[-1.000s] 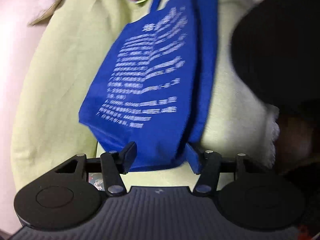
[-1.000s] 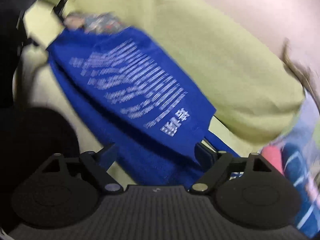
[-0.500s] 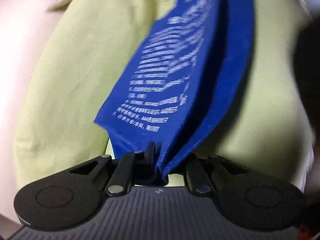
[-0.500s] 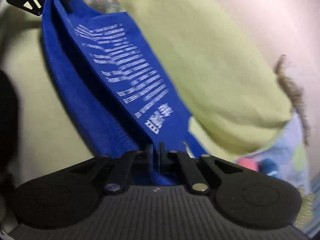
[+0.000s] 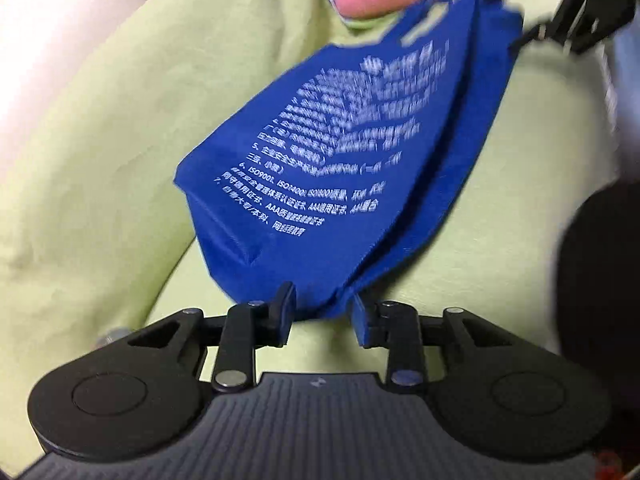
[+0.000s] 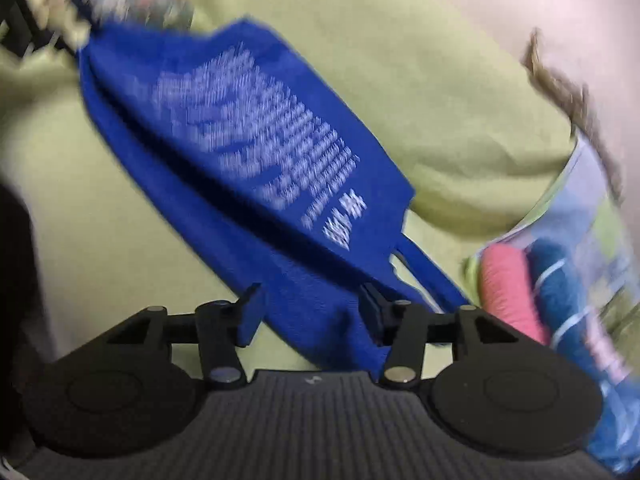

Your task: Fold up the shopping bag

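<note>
A blue shopping bag (image 5: 340,168) with white print lies stretched between my two grippers over yellow-green bedding. Its bottom corner sits in the gap of my left gripper (image 5: 322,314), whose fingers stand apart and open. My right gripper (image 6: 310,316) is open too, with the bag's (image 6: 240,140) top edge lying between its fingers. A blue handle strap (image 6: 432,272) trails off to the right. Each wrist view shows the other gripper, blurred, at the far end: the right gripper (image 5: 580,12) and the left gripper (image 6: 36,20).
The yellow-green cover (image 5: 100,140) bulges into a pillow-like mound on the left. A pink roll (image 6: 508,292) and a blue roll (image 6: 560,304) lie on patterned cloth at the bag's handle end. A dark shape (image 5: 600,272) fills the right edge of the left wrist view.
Half a second ago both grippers were shut on the bag's ends, holding it taut. Both have now opened, and the bag has gone slack and sagged onto the bedding.
</note>
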